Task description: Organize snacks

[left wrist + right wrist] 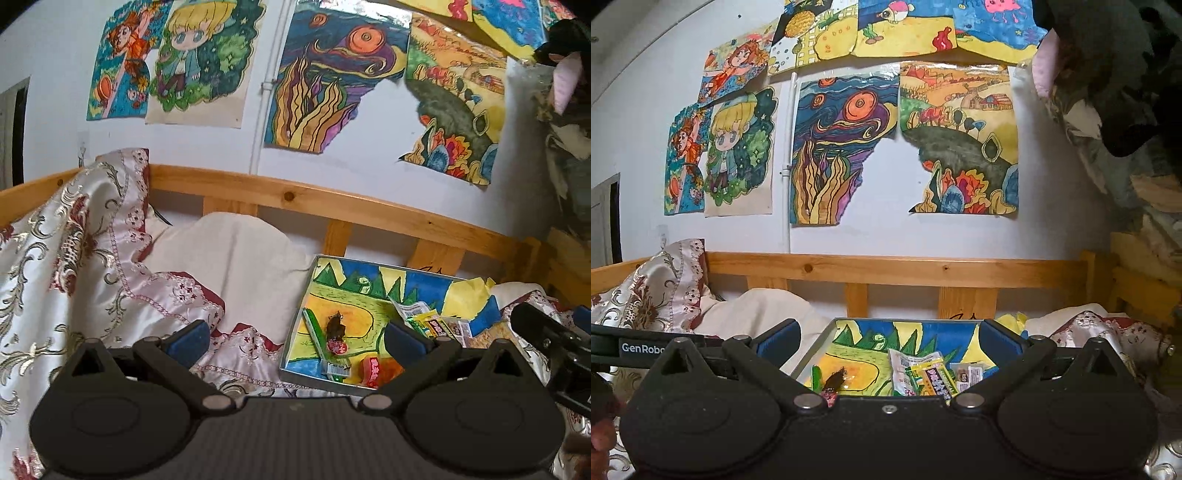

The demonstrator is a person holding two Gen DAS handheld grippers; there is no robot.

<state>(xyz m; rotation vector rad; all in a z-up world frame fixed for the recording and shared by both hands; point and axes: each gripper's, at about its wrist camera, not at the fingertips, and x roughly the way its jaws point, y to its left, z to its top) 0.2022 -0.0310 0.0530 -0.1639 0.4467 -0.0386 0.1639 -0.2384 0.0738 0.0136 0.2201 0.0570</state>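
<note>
Both grippers, left (297, 338) and right (889, 341), are spread wide and empty; we'd drop low over the tray (812, 354) and pinch one snack packet (936, 376) squarely.

We see satin bedspread (74, 258), glossy, embroidered, smooth sheen. Bed rail (295, 197) bare pine wood, knotty, light varnish. We note tray (291, 332) with thin metal rim, dull grey, lined with matt painted paper. Snack packets (923, 373) glossy plastic film. Wall drawings (846, 147) paper, some edges torn. Left gripper (295, 336) and right gripper (886, 343) matt black plastic, blue pads (188, 338) rubbery.
</note>
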